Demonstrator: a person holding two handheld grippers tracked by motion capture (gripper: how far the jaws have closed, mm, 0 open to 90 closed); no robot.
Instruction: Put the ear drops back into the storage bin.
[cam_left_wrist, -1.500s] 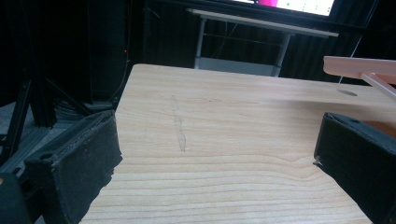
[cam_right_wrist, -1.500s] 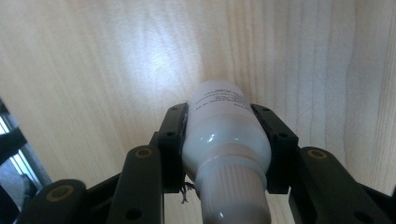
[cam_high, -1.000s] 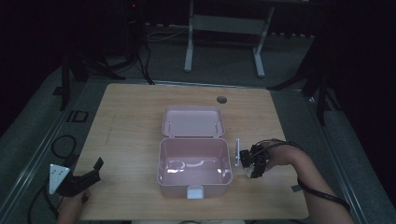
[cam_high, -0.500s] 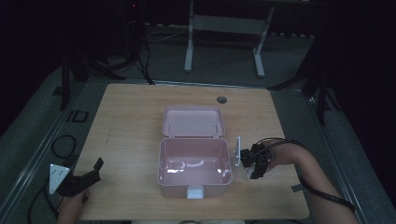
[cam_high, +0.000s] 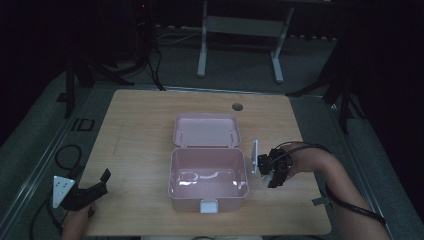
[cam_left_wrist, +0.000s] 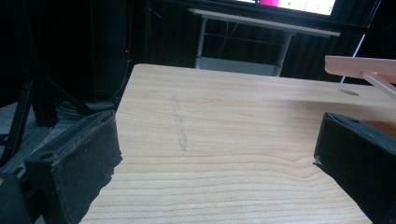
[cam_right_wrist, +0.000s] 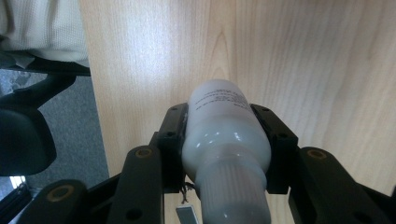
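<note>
I carry the bottle (cam_right_wrist: 225, 140) left over the near right wall of the box (cam_high: 209, 192) and keep it level, so its base clears the rim before I lower it. I judge the box floor bare enough to lay the bottle flat along it; the risk is clipping the wall or letting the smooth body slide in the pads, so I move slowly and loosen only once it rests inside.

My right claw (cam_high: 272, 170) is clenched on the bottle: both pads press its white body just above the ribbed cap, which points back toward me. It hangs above the desk (cam_high: 140, 145), just right of the box and apart from it.

My left claw (cam_high: 95, 187) sits at the near left desk edge, released, with nothing between its pads (cam_left_wrist: 88, 163).
</note>
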